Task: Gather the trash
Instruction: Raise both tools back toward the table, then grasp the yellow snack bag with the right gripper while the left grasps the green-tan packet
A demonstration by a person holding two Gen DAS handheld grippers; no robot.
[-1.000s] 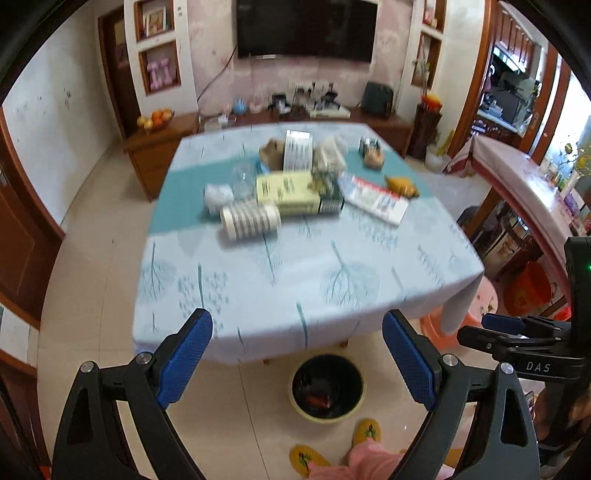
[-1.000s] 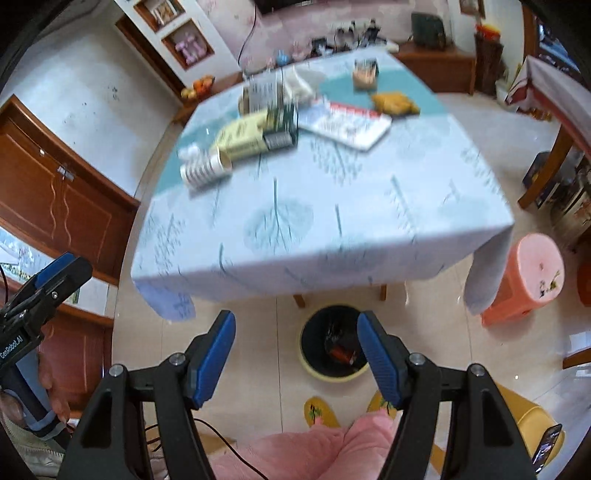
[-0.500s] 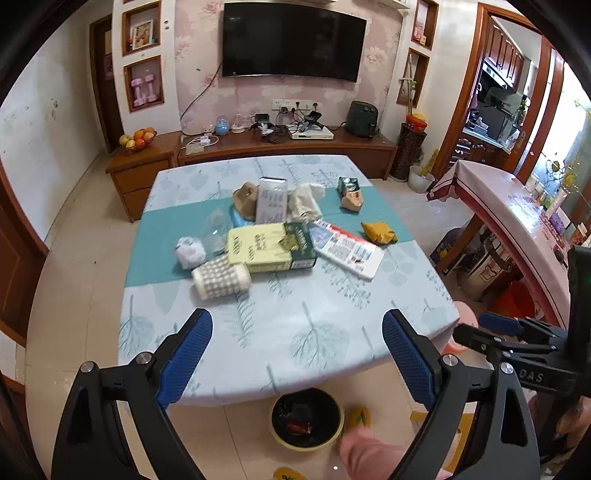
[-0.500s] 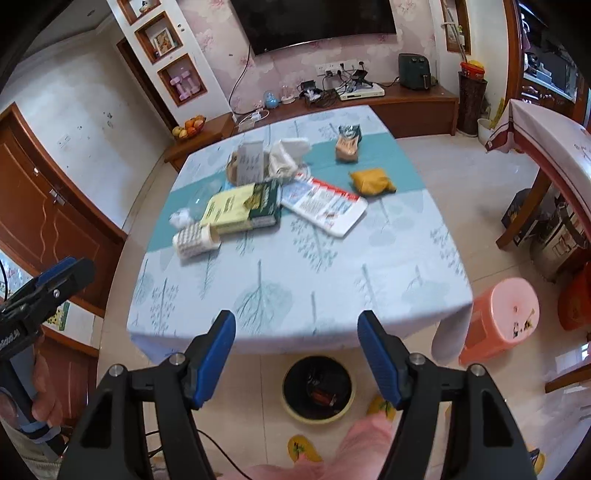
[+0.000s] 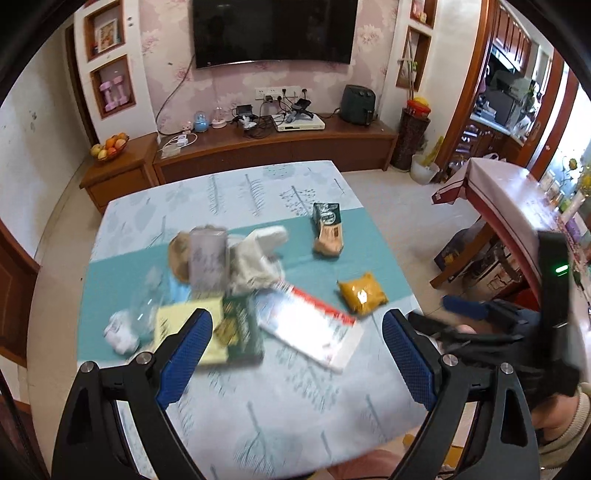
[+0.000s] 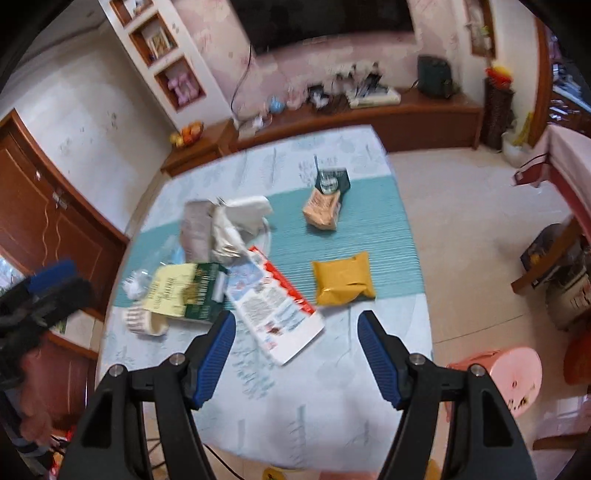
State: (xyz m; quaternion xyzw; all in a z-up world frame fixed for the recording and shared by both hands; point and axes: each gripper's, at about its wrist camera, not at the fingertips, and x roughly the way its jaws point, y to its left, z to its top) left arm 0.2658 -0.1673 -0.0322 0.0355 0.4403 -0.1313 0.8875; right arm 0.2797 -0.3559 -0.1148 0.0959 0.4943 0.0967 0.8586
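A large black flat-screen television [image 5: 273, 31] hangs on pink floral wallpaper [image 5: 162, 70] at the top centre of the left wrist view. Below it runs a long low brown wooden cabinet [image 5: 273, 147] strewn with cables and small devices. White recessed wall shelves [image 5: 110, 62] fill the upper left. The pale beige tiled floor [image 5: 402, 210] spreads right of centre. In the right wrist view, a brown panelled wooden door [image 6: 44, 218] stands at left and a pink plastic stool [image 6: 506, 380] at lower right.
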